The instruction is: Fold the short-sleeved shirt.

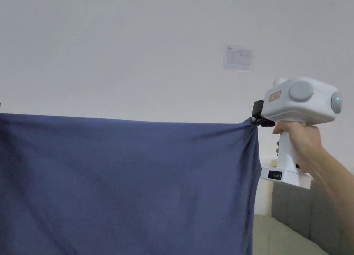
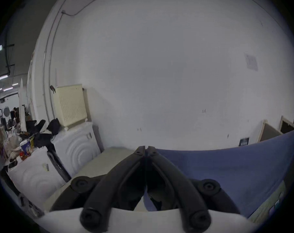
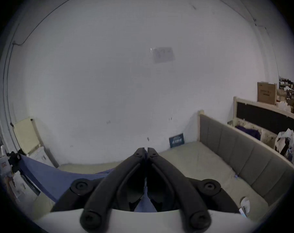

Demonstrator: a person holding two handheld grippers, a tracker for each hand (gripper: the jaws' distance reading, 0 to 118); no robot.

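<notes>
Before a plain white wall (image 1: pixel 138 41) you hold the blue shirt (image 1: pixel 131 183) stretched in the air; your right tool (image 1: pixel 256 120) pinches one top corner; your left tool (image 2: pixel 145 148) pinches the other.

The short-sleeved shirt (image 1: pixel 131 183) is up in the air, a plain blue cloth stretched wide and taut along its top edge, hanging like a curtain before the white wall. Its right top corner bunches into a tight pinch. Soft diagonal creases run down the fabric; sleeves and collar can't be made out, possibly hidden below.
</notes>
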